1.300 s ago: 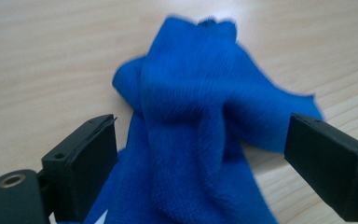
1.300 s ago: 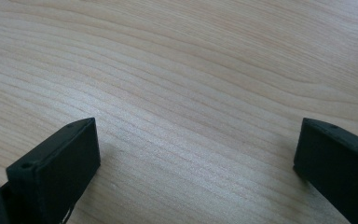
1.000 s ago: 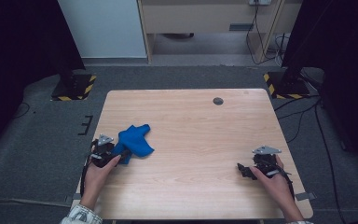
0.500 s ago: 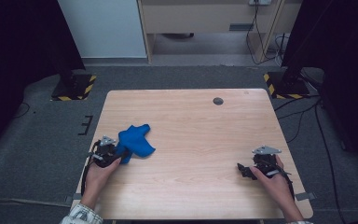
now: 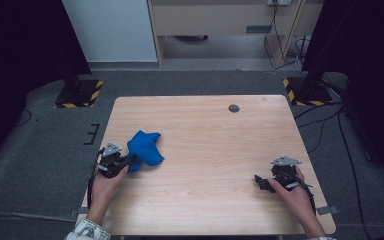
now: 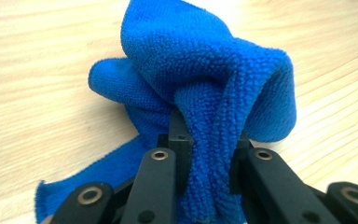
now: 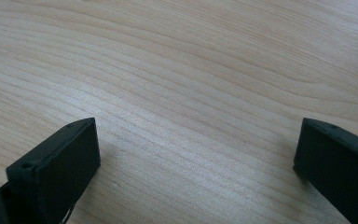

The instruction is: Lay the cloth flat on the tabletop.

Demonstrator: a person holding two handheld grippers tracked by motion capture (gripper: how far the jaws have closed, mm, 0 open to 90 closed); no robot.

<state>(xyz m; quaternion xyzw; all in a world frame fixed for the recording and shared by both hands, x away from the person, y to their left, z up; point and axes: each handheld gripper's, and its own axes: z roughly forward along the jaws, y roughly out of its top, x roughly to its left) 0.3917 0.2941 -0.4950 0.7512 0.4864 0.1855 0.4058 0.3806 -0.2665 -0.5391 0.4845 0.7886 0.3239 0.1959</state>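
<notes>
Blue cloth (image 5: 143, 148) lies near the left edge of the counter (image 5: 210, 190), bunched up in a soft, fuzzy heap. The left claw (image 6: 208, 140) has just been closing, and now its jaws pinch a thick fold of the cloth between them. So the grab looks done. Next, I think, comes a gentle lift or pull, so the cloth opens out and does not slip. The right claw (image 7: 196, 154) waits wide open over bare wood, holding nothing.
</notes>
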